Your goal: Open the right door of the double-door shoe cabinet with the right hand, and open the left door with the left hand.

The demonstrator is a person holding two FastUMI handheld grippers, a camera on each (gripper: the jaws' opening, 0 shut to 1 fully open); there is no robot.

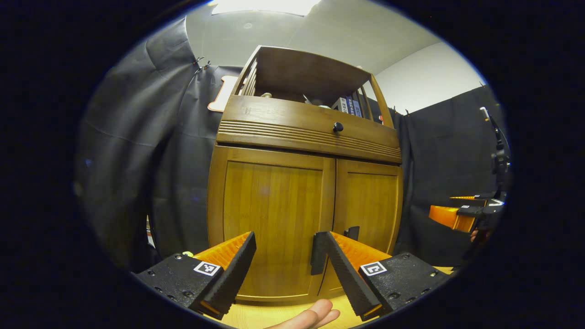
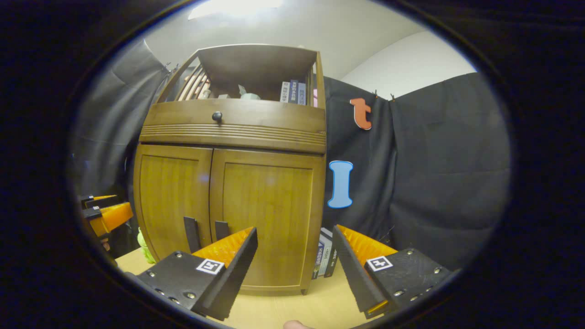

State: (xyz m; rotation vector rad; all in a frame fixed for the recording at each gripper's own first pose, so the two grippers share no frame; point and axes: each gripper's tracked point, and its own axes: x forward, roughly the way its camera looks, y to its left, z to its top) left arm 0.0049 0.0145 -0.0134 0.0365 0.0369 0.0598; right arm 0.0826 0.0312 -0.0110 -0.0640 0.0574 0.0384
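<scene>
both cabinet doors closed, both grippers open in front of them.

my right gripper (image 2: 292, 265) faces the right door (image 2: 267, 219); its upright dark handle (image 2: 221, 230) lies left of my fingers, by the centre seam. my left gripper (image 1: 283, 265) faces the left door (image 1: 274, 219), fingers apart, touching nothing. the cabinet (image 2: 237, 125) is brown wood, on a table.
</scene>
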